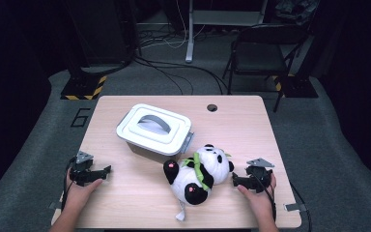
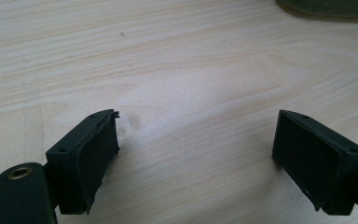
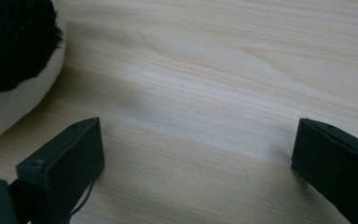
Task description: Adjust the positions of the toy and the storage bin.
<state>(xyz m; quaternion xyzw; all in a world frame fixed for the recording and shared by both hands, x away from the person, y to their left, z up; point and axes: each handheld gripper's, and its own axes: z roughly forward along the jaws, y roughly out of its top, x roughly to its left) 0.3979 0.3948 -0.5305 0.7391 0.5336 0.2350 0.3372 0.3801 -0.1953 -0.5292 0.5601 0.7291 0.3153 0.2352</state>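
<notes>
A black-and-white plush panda (image 1: 198, 175) with a green ribbon lies on its back near the front middle of the wooden table (image 1: 241, 125). Behind it to the left stands a white lidded box (image 1: 154, 128) with a grey handle. My left gripper (image 1: 107, 171) rests on the table at the front left, open, with bare wood between its jaws (image 2: 196, 135). At the front right, my right gripper (image 1: 234, 180) is open just right of the panda. In the right gripper view the panda's fur (image 3: 14, 60) shows at the upper left, apart from the jaws.
A round cable hole (image 1: 212, 107) sits near the table's far edge. Beyond the table are a dark folding chair (image 1: 263, 50), floor cables and a yellow-black striped base (image 1: 83, 89). The box's corner (image 2: 331, 7) shows at the top right of the left gripper view.
</notes>
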